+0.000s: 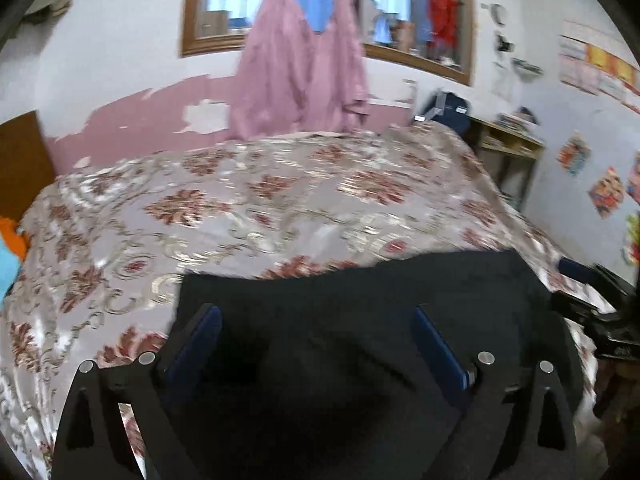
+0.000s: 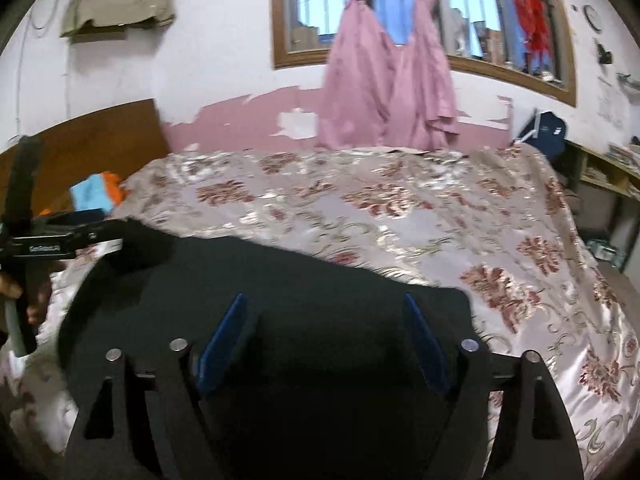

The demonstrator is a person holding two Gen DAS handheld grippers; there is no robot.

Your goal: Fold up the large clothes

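A large black garment [image 1: 360, 292] lies flat on the floral bedspread [image 1: 240, 200] at the near edge of the bed. It also shows in the right wrist view [image 2: 280, 280]. My left gripper [image 1: 316, 316] is open, its blue-padded fingers spread above the black cloth. My right gripper [image 2: 324, 304] is open too, hovering over the same cloth near its right end. The left gripper's body [image 2: 60, 240] shows at the left of the right wrist view, close to a raised fold of the garment [image 2: 144, 248]. Neither gripper holds anything.
The bedspread [image 2: 440, 216] covers the rest of the bed. Blue and orange cloth [image 2: 96, 192] sits by the wooden headboard [image 2: 100, 140]. Pink curtains [image 2: 384, 92] hang at the far wall. A dark bag [image 2: 548, 128] and a shelf [image 1: 508, 140] stand at the right.
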